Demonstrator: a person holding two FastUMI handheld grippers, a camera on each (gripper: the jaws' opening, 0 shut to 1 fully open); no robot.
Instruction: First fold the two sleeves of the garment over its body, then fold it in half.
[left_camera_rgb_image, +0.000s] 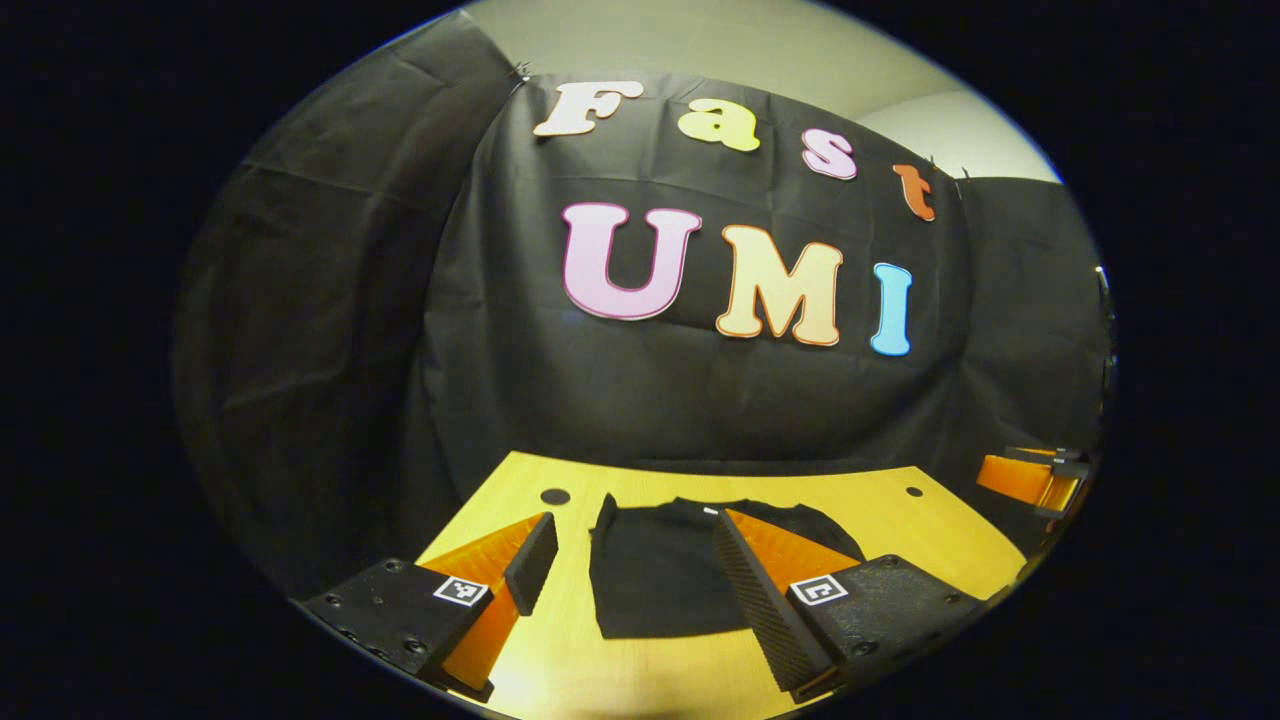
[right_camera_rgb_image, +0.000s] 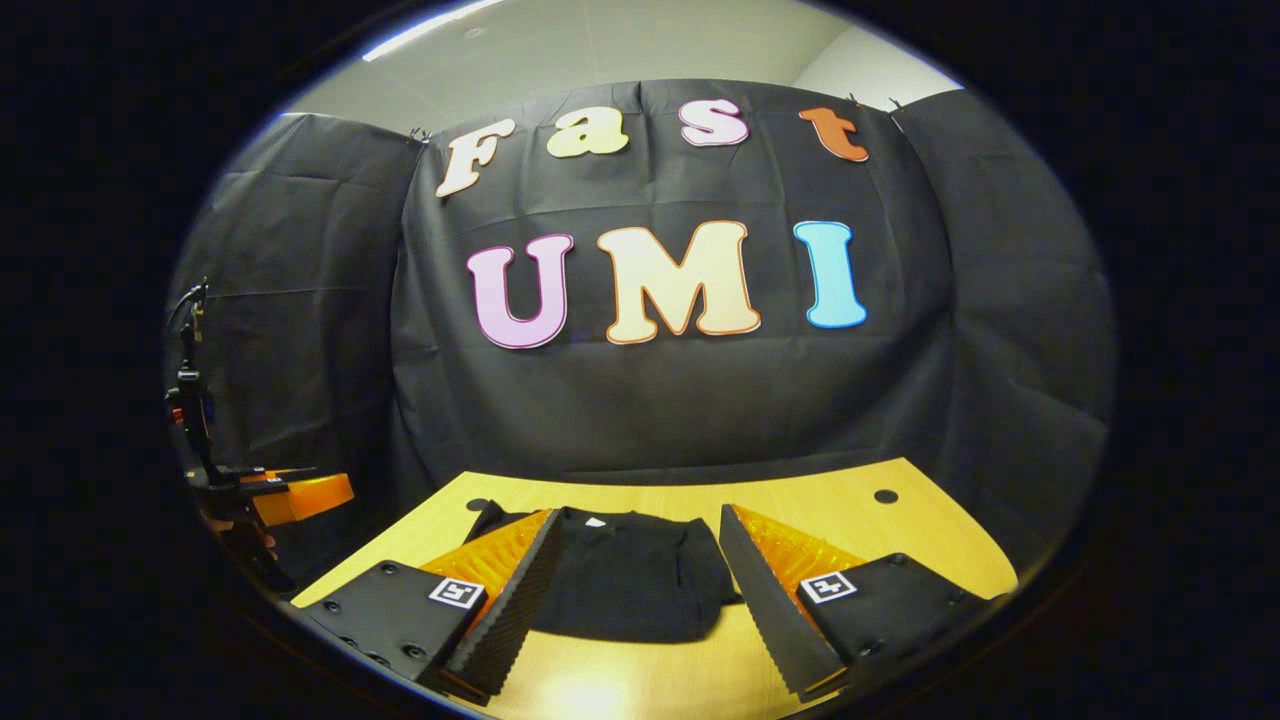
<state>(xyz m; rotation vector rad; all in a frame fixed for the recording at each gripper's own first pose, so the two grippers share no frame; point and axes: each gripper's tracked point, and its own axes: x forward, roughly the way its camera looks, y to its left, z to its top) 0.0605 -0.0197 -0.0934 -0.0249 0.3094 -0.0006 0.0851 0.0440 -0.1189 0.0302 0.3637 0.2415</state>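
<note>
The black garment (left_camera_rgb_image: 660, 580) lies flat on the yellow table (left_camera_rgb_image: 900, 520), sleeves folded in, a compact dark rectangle; left gripper (left_camera_rgb_image: 630, 570) and right gripper (right_camera_rgb_image: 640, 590) both hover above it, jaws wide, holding nothing.

My left gripper (left_camera_rgb_image: 630, 565) hangs in the air, fingers spread wide. My right gripper (right_camera_rgb_image: 640, 570) hangs likewise, fingers apart, gripping nothing.

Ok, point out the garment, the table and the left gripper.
garment (right_camera_rgb_image: 625, 585): right gripper view, middle of its body.
table (left_camera_rgb_image: 860, 500): left gripper view, bare top behind the garment.
left gripper (left_camera_rgb_image: 640, 575): left gripper view, midway between its fingertips.
</note>
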